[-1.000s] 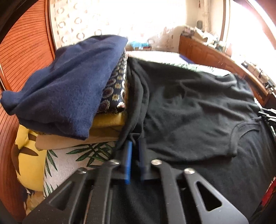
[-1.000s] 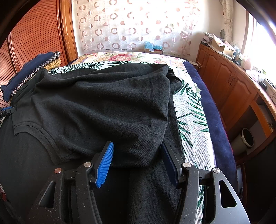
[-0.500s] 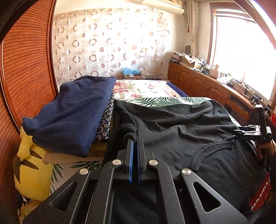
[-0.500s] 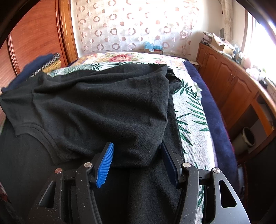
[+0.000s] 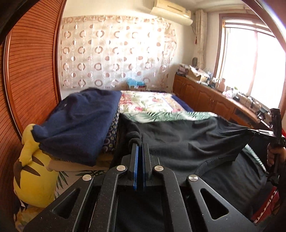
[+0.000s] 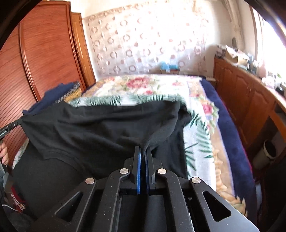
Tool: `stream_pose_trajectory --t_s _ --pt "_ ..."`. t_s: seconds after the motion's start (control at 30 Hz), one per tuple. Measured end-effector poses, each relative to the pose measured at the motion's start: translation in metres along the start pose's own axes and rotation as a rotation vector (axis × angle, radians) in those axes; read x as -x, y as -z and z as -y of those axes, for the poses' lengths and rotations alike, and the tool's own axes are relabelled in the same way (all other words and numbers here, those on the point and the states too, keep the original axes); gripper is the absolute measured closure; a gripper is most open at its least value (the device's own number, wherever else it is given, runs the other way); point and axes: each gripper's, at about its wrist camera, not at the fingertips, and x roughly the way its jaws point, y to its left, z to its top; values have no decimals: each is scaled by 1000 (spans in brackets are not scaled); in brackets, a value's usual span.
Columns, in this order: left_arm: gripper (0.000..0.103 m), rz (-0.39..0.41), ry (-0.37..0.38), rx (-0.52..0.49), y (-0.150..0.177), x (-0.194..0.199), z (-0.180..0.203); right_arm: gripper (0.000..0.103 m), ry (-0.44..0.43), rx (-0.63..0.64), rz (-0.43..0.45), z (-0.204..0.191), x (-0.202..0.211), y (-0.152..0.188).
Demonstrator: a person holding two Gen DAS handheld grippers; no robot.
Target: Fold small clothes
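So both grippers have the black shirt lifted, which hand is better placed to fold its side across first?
Probably the right gripper. It is shut on the black shirt beside open floral bedspread. The left gripper, also clamping the shirt, is crowded by the stacked folded clothes.

Bedroom: bed point(image 5: 152, 102) under floral cover, ribbed wooden wardrobe doors point(image 5: 32, 75) on the left, circle-patterned sheer curtain point(image 5: 114, 51) behind, air conditioner point(image 5: 171, 10) above, cluttered low wooden cabinets point(image 5: 205, 96) beneath a bright, sunlit window point(image 5: 250, 60) on the right.
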Motion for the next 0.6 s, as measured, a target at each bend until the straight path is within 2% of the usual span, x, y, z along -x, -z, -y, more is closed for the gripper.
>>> stream_pose_trajectory --t_s 0.13,0.27,0.47,0.6 --pt "99 28 16 11 2 29 -2 100 -21 0 46 3 34 3" --pt "99 13 34 41 15 54 -7 100 -29 2 62 8 66 15" --pt "99 -41 14 -6 44 84 4 100 -16 59 11 1 97 43" --pt "99 -98 -13 -17 64 86 4 100 -17 66 -48 0 110 59"
